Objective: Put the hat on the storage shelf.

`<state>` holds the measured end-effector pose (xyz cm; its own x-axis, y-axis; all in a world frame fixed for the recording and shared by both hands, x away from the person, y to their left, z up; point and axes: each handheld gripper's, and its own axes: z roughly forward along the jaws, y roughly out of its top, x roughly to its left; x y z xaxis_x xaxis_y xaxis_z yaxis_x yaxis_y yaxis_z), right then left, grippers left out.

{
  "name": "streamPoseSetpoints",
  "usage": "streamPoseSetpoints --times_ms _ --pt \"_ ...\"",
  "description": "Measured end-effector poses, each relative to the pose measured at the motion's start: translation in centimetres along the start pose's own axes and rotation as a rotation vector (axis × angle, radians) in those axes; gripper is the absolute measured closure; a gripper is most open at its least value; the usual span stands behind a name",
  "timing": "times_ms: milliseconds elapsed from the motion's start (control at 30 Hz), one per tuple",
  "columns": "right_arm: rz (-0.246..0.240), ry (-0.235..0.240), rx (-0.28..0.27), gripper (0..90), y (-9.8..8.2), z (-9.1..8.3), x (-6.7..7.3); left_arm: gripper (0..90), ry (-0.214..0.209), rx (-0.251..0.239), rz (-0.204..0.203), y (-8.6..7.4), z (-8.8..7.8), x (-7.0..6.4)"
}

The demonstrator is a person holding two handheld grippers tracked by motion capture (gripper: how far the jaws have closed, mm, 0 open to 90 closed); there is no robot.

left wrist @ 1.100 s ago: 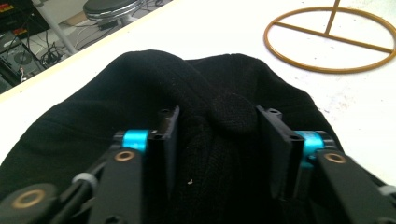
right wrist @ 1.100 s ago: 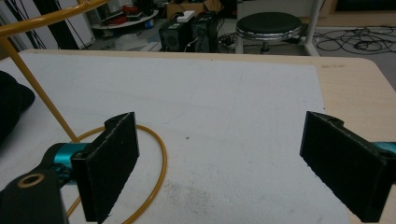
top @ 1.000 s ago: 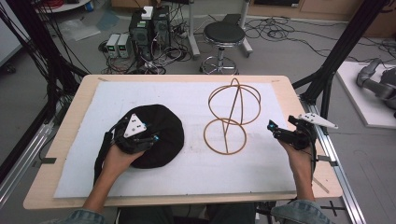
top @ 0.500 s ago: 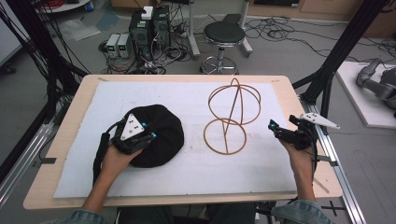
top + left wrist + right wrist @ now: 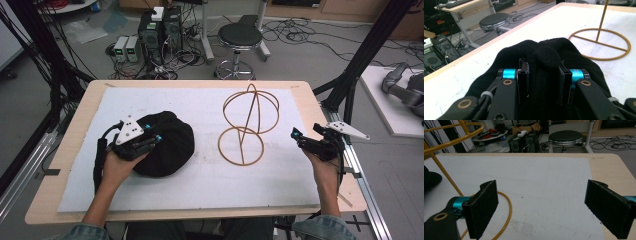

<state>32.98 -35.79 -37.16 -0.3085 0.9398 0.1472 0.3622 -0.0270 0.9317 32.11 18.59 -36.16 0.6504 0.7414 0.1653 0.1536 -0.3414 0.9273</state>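
A black knit hat [image 5: 170, 147] lies bunched on the left of the white mat. My left gripper [image 5: 152, 141] rests on top of it. In the left gripper view the jaws stand close together with a thick fold of the hat [image 5: 544, 53] pinched between them, so the left gripper [image 5: 543, 72] is shut on the fabric. A yellow wire stand [image 5: 245, 125], with a round base and a ring on top, stands upright at mid-table. My right gripper [image 5: 305, 131] hovers to the right of it. The right gripper [image 5: 541, 202] is open wide with nothing between its pads.
The stand's base ring [image 5: 509, 207] lies just left of my right gripper's left jaw; the same stand [image 5: 600, 45] is beyond the hat. The wooden table edge [image 5: 320, 115] runs close on the right. A black stool [image 5: 240, 37] and computer boxes [image 5: 160, 30] sit on the floor beyond.
The left gripper has shifted slightly on the hat, and the fabric is a little more bunched. The right gripper has barely moved.
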Motion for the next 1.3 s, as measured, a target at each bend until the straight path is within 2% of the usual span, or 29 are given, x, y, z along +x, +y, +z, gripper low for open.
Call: streamPoseSetpoints --times_ms 67,167,233,500,800,1000,1300 --pt "0.003 0.000 -0.002 11.5 0.0 -0.1 0.0 69.6 -0.001 -0.013 -0.012 0.4 -0.1 0.3" --pt "0.001 0.001 -0.007 11.5 0.1 -0.2 0.0 69.6 0.004 -0.023 -0.004 1.3 -0.4 0.8" --pt "0.003 0.001 -0.009 11.5 0.2 -0.2 0.0 69.6 -0.002 -0.043 -0.018 1.9 -0.7 1.1" --pt "0.006 0.006 -0.012 11.5 0.2 -0.3 0.0 69.6 -0.013 -0.048 0.007 4.3 -1.7 1.9" --pt "0.014 0.008 -0.017 11.5 0.3 -0.4 0.0 69.6 -0.048 -0.121 -0.009 7.5 -2.9 4.1" --pt "0.011 0.011 -0.021 11.5 0.4 -0.3 0.1 69.6 -0.071 -0.131 0.027 10.5 -2.6 4.6" --pt "0.018 0.014 -0.022 11.4 0.4 -0.3 -0.1 69.6 -0.128 -0.173 0.036 14.6 -1.5 4.8"
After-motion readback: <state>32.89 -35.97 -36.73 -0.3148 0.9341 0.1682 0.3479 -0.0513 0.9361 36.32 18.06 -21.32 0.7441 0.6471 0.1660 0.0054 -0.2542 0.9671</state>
